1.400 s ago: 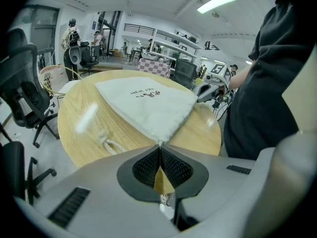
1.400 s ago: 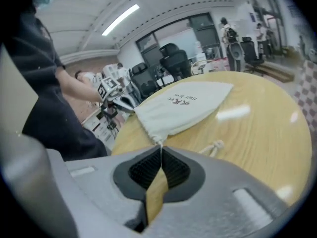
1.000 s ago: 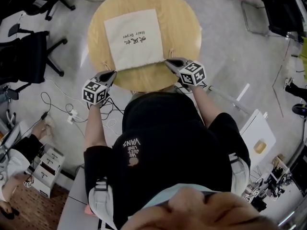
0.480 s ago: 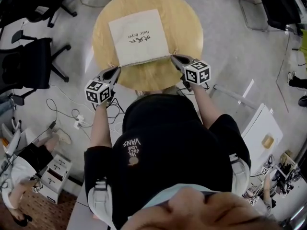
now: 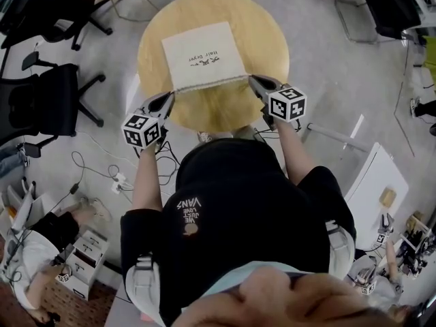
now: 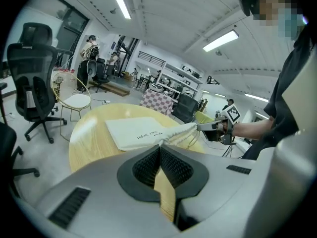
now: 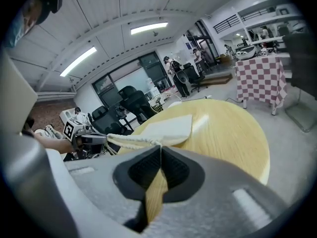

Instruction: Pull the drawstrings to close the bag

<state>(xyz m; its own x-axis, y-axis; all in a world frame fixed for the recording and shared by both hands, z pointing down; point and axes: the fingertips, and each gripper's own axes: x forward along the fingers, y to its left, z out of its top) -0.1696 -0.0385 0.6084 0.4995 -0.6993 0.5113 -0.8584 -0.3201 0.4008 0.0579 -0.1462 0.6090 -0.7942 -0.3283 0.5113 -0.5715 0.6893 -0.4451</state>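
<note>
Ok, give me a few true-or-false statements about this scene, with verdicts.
1. The bag lies on a round wooden table. True.
2. The left tongs and the right tongs stand wide open. False: both tongs are shut, each on a drawstring.
3. The bag's edge nearest the person is bunched up. True.
4. The bag is black. False: it is cream with dark print.

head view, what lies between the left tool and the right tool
The gathered mouth of the bag spans from the left tool to the right tool, over the table; the head view shows it.
</note>
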